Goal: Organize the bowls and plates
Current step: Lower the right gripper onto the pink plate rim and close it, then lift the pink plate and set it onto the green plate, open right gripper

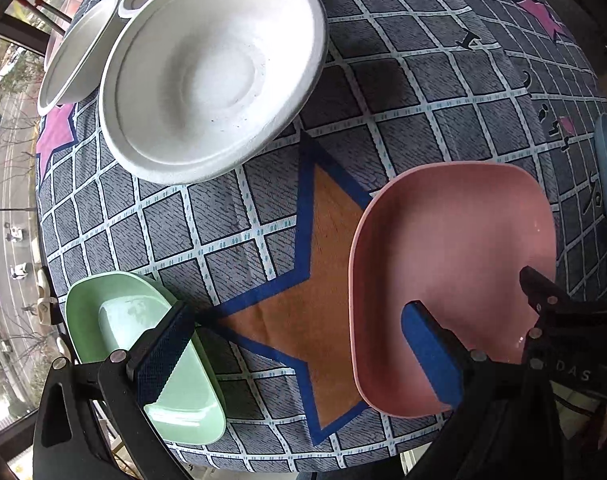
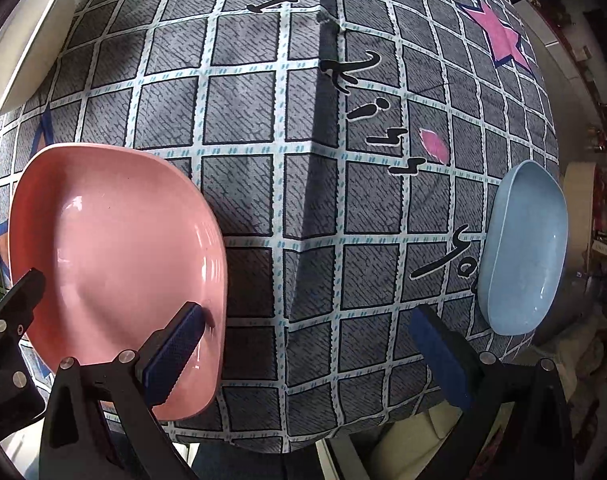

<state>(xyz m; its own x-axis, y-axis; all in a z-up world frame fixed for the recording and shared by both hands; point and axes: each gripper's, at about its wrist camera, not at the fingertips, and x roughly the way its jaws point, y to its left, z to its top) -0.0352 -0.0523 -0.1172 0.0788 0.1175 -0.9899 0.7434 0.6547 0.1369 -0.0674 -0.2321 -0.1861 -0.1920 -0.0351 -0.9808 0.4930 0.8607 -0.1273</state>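
A pink plate (image 1: 455, 264) lies on the checked tablecloth (image 1: 231, 224); it also shows in the right wrist view (image 2: 115, 248). A green plate (image 1: 103, 308) lies at the near left edge. A large white paper bowl (image 1: 211, 68) sits at the back, with two more white dishes (image 1: 79, 52) behind it. A blue plate (image 2: 527, 248) lies at the right edge. My left gripper (image 1: 299, 344) is open, one finger over the green plate, the other over the pink plate. My right gripper (image 2: 307, 332) is open and empty, its left finger (image 2: 179, 352) over the pink plate's near rim.
The tablecloth (image 2: 303, 160) has a raised fold down its middle. The table's near edge is just below both grippers. A window with a street view is at the far left of the left wrist view. The right gripper's body (image 1: 559, 320) reaches over the pink plate.
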